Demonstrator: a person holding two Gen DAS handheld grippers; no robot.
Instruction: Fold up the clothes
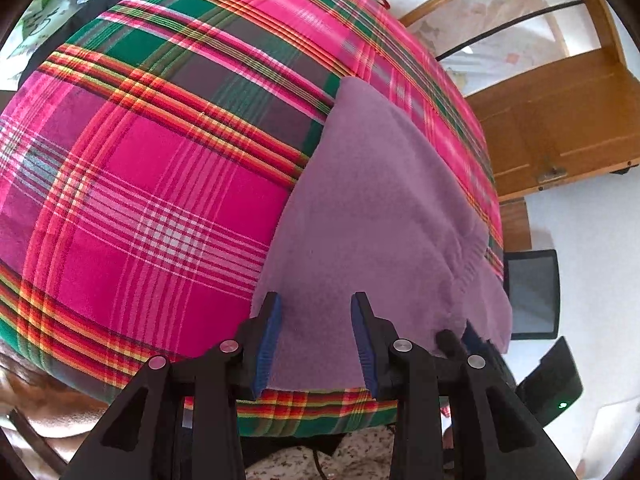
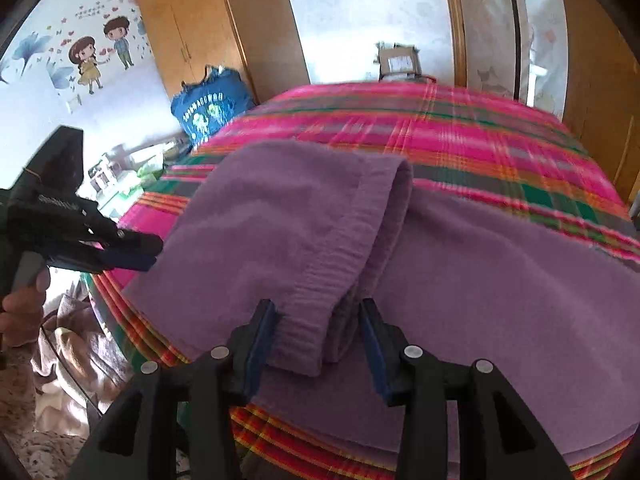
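Observation:
A purple fleece garment (image 1: 380, 220) lies spread on the pink plaid bed cover (image 1: 160, 184), close to the bed's near edge. In the right wrist view its sleeve (image 2: 312, 220) is folded back over the body, and the ribbed cuff (image 2: 308, 320) lies between the fingers of my right gripper (image 2: 317, 306). The jaws stand apart on either side of the cuff, not clamping it. My left gripper (image 1: 316, 298) hovers open over the garment's near left edge, with flat fabric showing between its pads. It appears from the side as the left gripper (image 2: 154, 250). The right gripper (image 1: 460, 338) tips show at the garment's corner.
Wooden wardrobes (image 2: 192, 28) stand beyond the bed. A blue bag (image 2: 212, 108) sits at the far left corner and a cardboard box (image 2: 398, 60) at the far end. A dark screen (image 1: 532, 292) stands on the floor to the right. A hand (image 2: 20, 312) holds the left gripper.

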